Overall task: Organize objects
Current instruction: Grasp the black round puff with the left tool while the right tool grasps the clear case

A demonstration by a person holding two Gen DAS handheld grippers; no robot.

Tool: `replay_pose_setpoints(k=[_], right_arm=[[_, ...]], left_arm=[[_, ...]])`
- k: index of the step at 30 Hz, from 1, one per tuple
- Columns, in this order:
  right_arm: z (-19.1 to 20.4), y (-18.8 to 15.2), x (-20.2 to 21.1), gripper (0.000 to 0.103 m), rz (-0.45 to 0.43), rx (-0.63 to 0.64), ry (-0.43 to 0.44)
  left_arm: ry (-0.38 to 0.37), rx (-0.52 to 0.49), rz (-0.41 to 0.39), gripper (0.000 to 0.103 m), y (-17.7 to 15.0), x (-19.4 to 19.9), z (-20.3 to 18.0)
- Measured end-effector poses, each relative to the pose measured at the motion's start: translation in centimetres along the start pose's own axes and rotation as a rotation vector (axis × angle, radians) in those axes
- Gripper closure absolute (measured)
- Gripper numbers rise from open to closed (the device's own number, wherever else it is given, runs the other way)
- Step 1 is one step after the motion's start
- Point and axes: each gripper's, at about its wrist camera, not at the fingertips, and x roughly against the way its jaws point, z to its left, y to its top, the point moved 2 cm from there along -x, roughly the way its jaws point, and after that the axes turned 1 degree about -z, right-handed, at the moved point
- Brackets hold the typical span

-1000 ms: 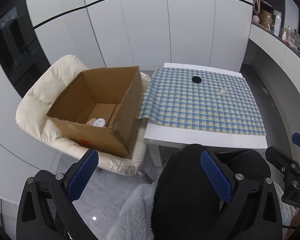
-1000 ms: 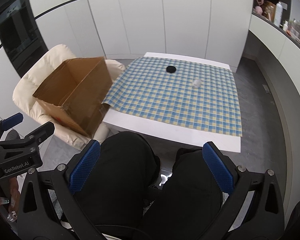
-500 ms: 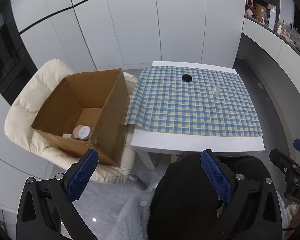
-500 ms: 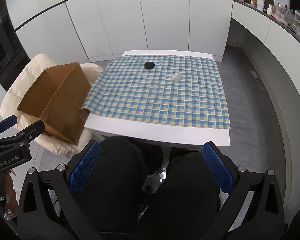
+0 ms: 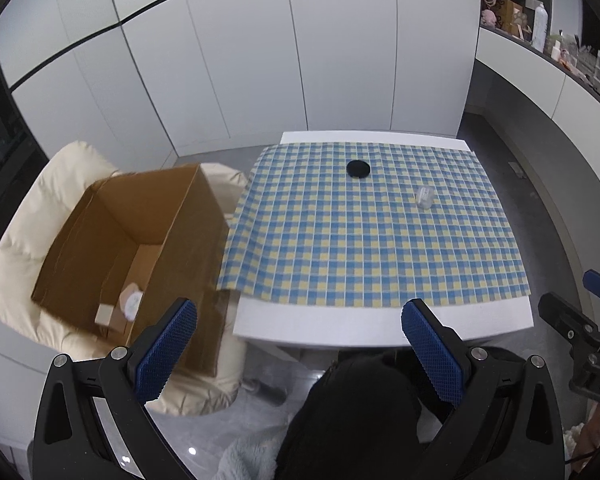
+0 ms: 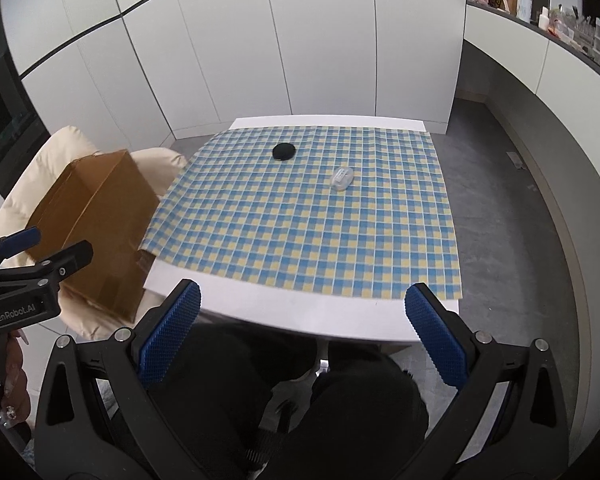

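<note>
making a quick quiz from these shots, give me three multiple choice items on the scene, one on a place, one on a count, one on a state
1. Where does the cardboard box sit?
A. on the cream chair beside the table
B. on the checked cloth
C. on the floor under the table

2. How many things lie on the checked cloth?
A. none
B. two
C. five

3. How do the left tongs and right tongs stand?
A. both open and empty
B. both shut on a lid
C. left shut, right open

Answers:
1. A, the chair's cream padding shows around and under the box.
2. B, only the black disc and the small clear container lie there.
3. A, each pair of blue pads stands wide apart with nothing between.
</note>
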Motion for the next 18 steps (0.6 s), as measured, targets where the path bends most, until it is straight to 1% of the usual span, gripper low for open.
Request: replay_pose_setpoints(k=[5,11,14,18], right_arm=[[-2.3,1.7,-3.3,0.0,0.022,-0.022,-0.023],[-4.5,3.9,-7.8,0.0,0.04,-0.044,-0.043],[-5.3,5.1,-10.1,0.0,0.031,-0.019,-0.047],[-6.2,6.7,-13.7,0.0,0.004,0.045,-0.043]], left_arm=[[-0.012,-0.014,0.018,0.001,1.5,-3.0,-1.0],[-0.022,-0.005,0.072,0.001,3.1,-8.0,-1.8],[-0.024,0.0,0.089,0.001,4.0,-10.5,-2.1],[-0.03,0.005,0.087,0.001,5.4,-13.5,-2.7]])
